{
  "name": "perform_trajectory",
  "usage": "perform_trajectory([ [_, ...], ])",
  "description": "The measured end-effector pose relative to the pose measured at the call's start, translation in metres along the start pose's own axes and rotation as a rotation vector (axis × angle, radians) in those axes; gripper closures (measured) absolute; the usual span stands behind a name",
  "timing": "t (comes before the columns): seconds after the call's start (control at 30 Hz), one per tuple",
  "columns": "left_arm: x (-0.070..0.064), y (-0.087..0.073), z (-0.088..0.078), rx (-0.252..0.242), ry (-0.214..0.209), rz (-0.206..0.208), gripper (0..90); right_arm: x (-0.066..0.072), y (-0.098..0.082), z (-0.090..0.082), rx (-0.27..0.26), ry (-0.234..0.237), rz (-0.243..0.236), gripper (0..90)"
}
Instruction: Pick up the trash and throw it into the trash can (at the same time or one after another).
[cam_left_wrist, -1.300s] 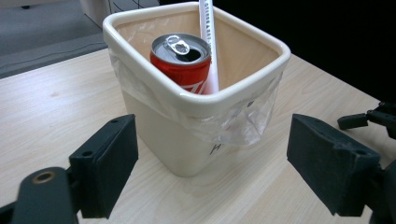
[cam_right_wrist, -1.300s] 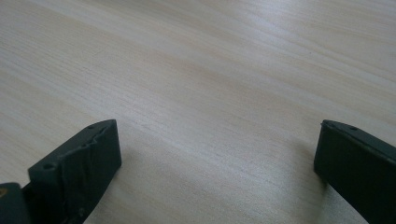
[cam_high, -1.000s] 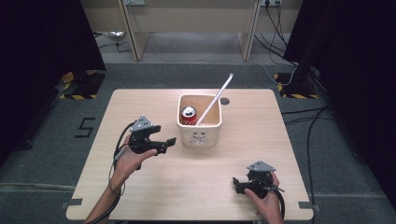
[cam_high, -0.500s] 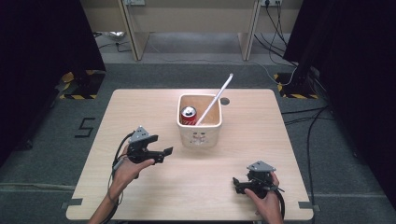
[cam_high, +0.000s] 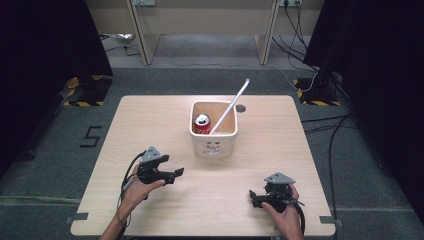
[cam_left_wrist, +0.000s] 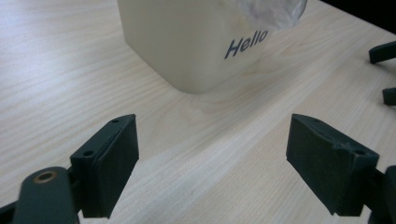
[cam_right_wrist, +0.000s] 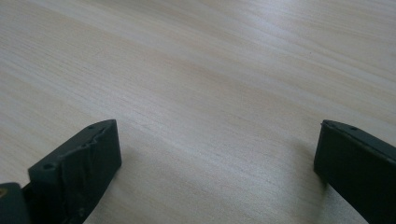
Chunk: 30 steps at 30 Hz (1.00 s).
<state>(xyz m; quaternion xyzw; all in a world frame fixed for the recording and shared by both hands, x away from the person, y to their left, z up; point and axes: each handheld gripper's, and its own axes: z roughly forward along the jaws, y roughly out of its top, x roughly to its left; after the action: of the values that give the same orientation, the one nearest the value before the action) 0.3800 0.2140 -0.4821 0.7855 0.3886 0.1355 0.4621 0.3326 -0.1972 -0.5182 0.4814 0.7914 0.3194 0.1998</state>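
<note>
While both jaws stood apart and empty, the left hand-held gripper (cam_high: 170, 172) hung near the cream bin (cam_high: 214, 135) mid-bench, holding a red can (cam_high: 202, 121); the right hand-held gripper (cam_high: 256, 196) sat near-right, open. Any approach should be level, clearing the rim.

Both grippers black: left gripper (cam_high: 172, 174) and right gripper (cam_high: 256, 196) each topped by grey triangular plate, trailing black cable, screw holes in jaw pads.

A lab: black curtains (cam_high: 45, 45), hazard-taped stands (cam_high: 82, 90), floor cables (cam_high: 320, 122).
</note>
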Motion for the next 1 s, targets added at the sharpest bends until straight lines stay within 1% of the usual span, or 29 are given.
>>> perform_trajectory([
  [0.13,0.000,-0.008,0.004,0.016,0.011,0.005,16.3,0.000,0.000,0.000,0.000,0.000,0.000,1.1],
  [0.3,0.000,-0.019,0.006,0.052,0.022,0.016,16.3,0.000,0.000,0.000,0.000,0.000,0.000,1.1],
  [0.47,-0.002,-0.029,0.010,0.091,0.040,0.046,16.3,0.000,0.000,0.000,0.000,0.000,0.000,1.1],
  [0.5,-0.003,-0.031,0.010,0.095,0.041,0.046,16.4,0.000,0.000,0.000,0.000,0.000,0.000,1.1],
  [0.63,-0.006,-0.037,0.011,0.118,0.047,0.058,16.5,0.000,0.000,0.000,0.000,0.000,0.000,1.1],
  [0.8,-0.010,-0.042,0.012,0.148,0.063,0.085,16.5,0.000,0.000,0.000,0.000,0.000,0.000,1.1],
  [0.87,-0.011,-0.043,0.012,0.151,0.077,0.099,16.4,0.000,0.000,0.000,0.000,0.000,0.000,1.1],
  [1.0,-0.011,-0.044,0.011,0.155,0.077,0.102,15.7,0.000,0.000,0.000,0.000,0.000,-0.001,1.1],
])
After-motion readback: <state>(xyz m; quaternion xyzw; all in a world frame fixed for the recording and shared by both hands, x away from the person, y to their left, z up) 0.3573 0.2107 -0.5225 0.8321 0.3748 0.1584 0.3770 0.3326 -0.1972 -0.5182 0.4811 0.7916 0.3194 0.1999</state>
